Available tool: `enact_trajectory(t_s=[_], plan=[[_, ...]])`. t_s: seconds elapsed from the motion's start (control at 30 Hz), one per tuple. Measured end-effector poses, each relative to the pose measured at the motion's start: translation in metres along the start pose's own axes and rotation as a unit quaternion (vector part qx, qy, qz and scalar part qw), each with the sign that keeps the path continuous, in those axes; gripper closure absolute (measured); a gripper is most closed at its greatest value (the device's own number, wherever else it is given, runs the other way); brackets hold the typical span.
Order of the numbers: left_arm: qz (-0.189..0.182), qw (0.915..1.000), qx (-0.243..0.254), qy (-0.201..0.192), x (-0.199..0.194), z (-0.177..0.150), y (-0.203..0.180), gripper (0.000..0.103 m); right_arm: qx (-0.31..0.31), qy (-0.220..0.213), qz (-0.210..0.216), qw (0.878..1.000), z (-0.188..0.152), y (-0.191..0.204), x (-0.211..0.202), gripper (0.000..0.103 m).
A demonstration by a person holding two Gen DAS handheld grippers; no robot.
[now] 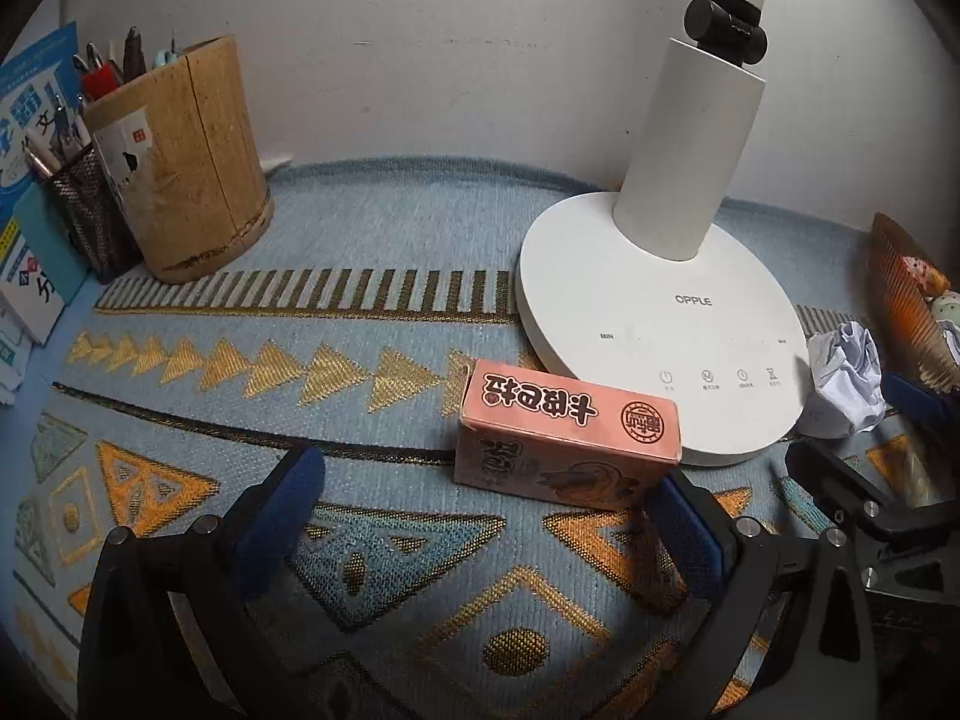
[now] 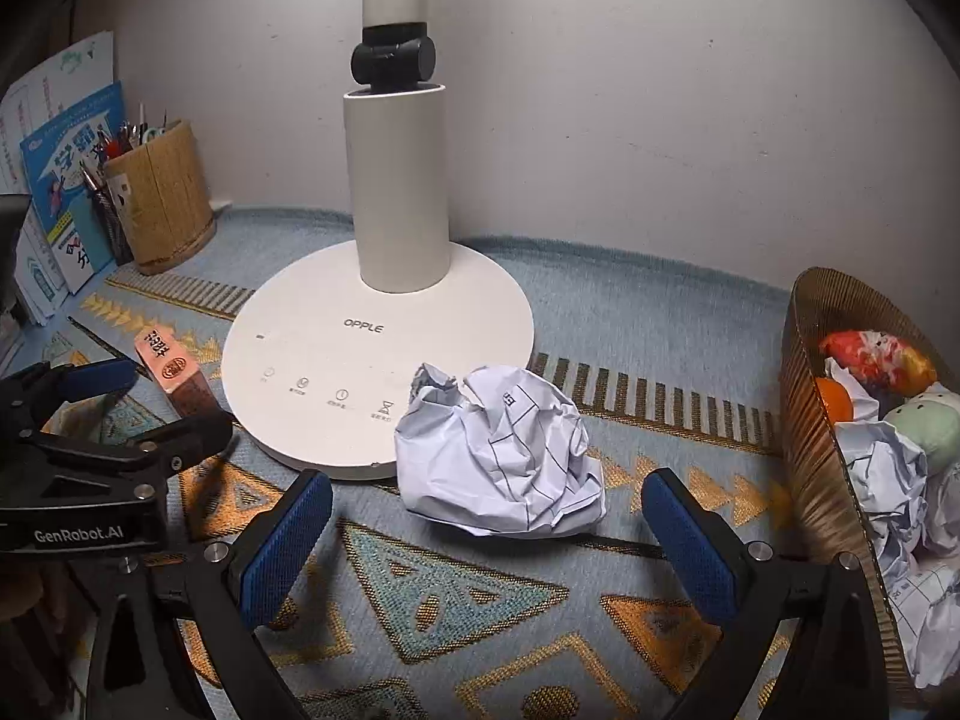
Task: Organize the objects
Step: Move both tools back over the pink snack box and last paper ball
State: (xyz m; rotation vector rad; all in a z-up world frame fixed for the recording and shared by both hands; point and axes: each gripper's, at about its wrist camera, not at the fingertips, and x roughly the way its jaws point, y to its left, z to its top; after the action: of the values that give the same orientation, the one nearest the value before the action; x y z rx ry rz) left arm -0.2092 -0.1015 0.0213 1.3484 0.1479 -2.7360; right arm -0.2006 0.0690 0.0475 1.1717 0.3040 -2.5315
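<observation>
Patterned blue mat (image 1: 372, 228), one pink box (image 1: 570, 450), one crumpled paper ball (image 2: 504, 450), left gripper (image 1: 486, 510) and right gripper (image 2: 486, 516) fingers spread, empty.

The left tongs (image 1: 486, 504) are wide open over the patterned cloth (image 1: 384, 240), with a pink box (image 1: 567, 441) just ahead, touching the white lamp base (image 1: 654, 324), and a crumpled paper ball (image 1: 846, 381) beside the lamp.

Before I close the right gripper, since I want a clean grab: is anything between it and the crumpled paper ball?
Nothing visible. The right gripper is open, and only bare patterned mat lies between its fingers and the crumpled paper ball. The lamp base touches the ball's far side, behind it, not in the path.
</observation>
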Motion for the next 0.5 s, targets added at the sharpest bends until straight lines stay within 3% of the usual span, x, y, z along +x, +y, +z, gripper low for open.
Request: enact_trajectory(t_s=[0.13, 0.5], plan=[[0.016, 0.9998, 0.008, 0.006, 0.004, -0.001, -0.005, 0.0, 0.026, 0.021, 0.043, 0.999, 0.002, -0.017, 0.012, 0.0], [0.017, 0.9998, 0.009, 0.007, 0.003, -0.003, -0.005, 0.0, 0.017, 0.026, 0.033, 0.999, 0.001, -0.016, 0.012, 0.0]])
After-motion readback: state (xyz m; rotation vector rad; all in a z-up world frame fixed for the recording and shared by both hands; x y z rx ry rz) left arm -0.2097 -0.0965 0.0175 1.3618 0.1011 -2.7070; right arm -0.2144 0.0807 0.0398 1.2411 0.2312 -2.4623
